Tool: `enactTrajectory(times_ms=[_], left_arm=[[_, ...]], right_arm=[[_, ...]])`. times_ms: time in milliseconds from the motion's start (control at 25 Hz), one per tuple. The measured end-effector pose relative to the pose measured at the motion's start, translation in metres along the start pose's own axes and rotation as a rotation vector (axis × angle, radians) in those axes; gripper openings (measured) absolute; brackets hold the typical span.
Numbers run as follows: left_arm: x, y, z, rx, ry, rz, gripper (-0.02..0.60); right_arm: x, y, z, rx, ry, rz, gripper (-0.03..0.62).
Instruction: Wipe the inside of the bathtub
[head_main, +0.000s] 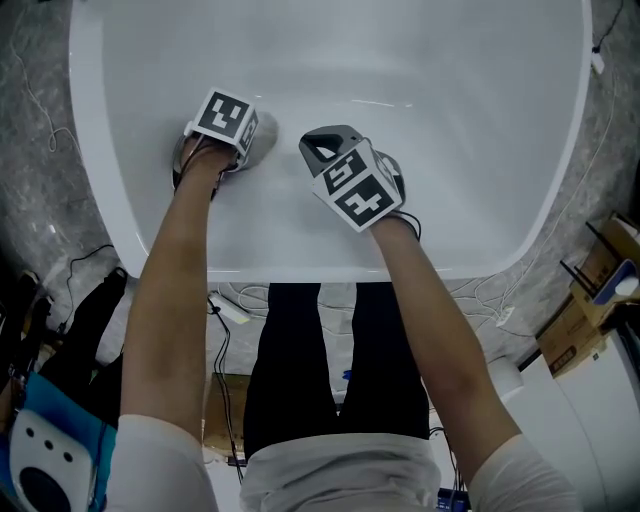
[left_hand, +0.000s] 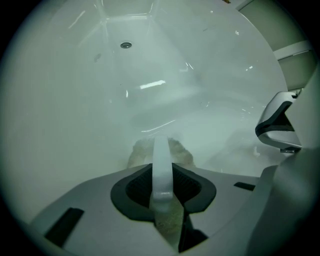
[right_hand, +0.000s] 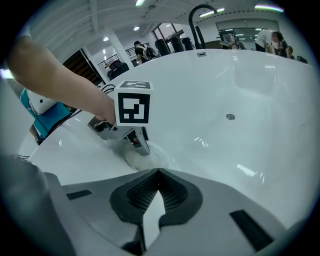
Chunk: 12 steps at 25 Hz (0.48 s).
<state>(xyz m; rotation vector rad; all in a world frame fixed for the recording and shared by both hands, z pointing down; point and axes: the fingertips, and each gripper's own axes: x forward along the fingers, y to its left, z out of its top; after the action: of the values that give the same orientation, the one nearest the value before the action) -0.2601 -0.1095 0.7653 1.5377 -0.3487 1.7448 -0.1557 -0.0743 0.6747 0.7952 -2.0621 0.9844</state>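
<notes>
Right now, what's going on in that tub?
A person leans over the bathtub with a gripper in each hand. The left gripper is shut on a cloth and holds it against the tub's inner surface. The right gripper is shut and empty, hovering beside it inside the tub. Wiping looks to be under way.

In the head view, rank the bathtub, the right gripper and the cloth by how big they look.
1. bathtub, by far the largest.
2. right gripper.
3. cloth, smallest as seen; it is partly hidden, so its full size is unsure.
</notes>
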Motion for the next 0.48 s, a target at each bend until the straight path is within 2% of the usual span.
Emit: enactTrajectory(times_ms=[480], left_arm=[[0.014, -0.028, 0.026, 0.054, -0.022, 0.007, 0.101]], right_arm=[[-0.025, -0.028, -0.024, 0.039, -0.007, -0.041, 0.018]])
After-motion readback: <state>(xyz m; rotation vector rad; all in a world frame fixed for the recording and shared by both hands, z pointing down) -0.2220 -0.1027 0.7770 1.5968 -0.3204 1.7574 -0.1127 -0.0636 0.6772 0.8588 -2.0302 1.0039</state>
